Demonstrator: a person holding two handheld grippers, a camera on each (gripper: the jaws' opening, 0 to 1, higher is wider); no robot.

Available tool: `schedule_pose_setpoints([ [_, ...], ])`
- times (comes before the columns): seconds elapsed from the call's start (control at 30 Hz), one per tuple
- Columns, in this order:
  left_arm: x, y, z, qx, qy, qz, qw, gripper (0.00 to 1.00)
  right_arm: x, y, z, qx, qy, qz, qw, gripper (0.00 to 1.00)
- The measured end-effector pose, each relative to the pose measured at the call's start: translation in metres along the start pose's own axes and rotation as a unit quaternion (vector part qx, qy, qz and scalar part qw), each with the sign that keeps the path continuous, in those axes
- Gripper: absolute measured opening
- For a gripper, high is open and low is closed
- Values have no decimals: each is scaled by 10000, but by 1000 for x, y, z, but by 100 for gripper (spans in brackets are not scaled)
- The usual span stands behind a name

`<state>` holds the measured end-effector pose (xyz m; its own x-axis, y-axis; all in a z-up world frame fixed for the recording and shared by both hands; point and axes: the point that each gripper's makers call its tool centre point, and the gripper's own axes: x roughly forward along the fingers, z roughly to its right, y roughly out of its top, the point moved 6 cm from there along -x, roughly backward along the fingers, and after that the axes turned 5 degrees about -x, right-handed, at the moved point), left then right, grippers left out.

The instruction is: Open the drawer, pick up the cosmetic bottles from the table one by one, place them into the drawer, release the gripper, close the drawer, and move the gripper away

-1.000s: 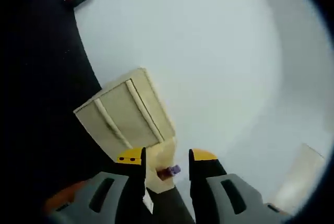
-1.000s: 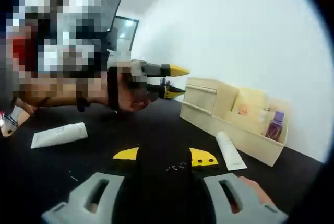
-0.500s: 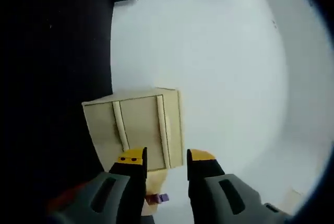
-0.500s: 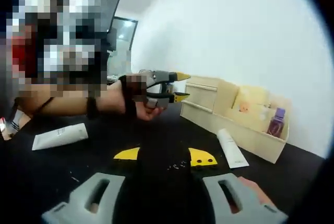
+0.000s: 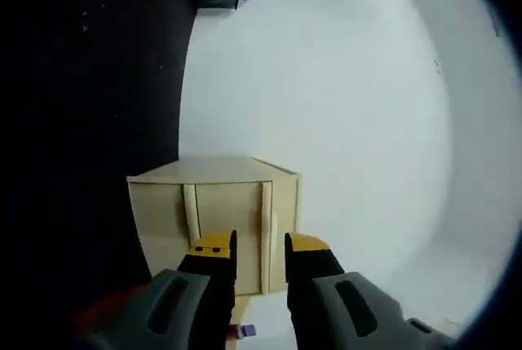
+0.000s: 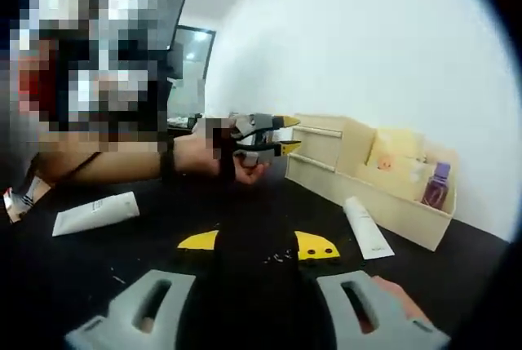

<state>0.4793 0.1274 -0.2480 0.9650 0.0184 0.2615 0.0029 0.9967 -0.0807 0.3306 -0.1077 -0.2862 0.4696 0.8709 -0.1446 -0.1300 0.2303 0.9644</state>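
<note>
The left gripper [image 5: 259, 245] has its jaws apart, just before the wooden drawer box's [image 5: 214, 207] slatted front. The right gripper [image 6: 258, 244] hangs spread and empty over the black table [image 6: 204, 211]. Ahead, the drawer [image 6: 383, 195] stands open, with a purple-capped bottle [image 6: 438, 183] inside. One white tube [image 6: 364, 229] lies beside it, another [image 6: 95, 213] well apart.

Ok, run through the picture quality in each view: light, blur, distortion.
Left gripper view: the white wall is bright and washed out, the black table nearly featureless, and the wooden drawer box soft with motion blur. Right gripper view: sharper and evenly lit; fisheye bends the wall, and the white tube shows clearly on the dark table.
</note>
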Motion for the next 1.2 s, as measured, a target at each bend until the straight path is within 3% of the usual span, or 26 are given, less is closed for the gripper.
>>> schedule_pose_setpoints([
  [0.3, 0, -1, 2, -122, -134, 67, 9998, 16, 1, -2, -2, 39, 35, -52, 10000, 30],
  [0.43, 0, -6, 3, -13, -222, 4, 9998, 16, 2, -3, -4, 2, 87, -111, 9999, 30],
  [0.77, 7, 1, 4, -45, -338, 178, 9993, 13, 2, -3, -1, -20, 163, -171, 9997, 30],
  [1.2, 10, 4, 5, 21, -331, 166, 9993, 8, 1, -2, 4, -27, 187, -214, 9996, 30],
])
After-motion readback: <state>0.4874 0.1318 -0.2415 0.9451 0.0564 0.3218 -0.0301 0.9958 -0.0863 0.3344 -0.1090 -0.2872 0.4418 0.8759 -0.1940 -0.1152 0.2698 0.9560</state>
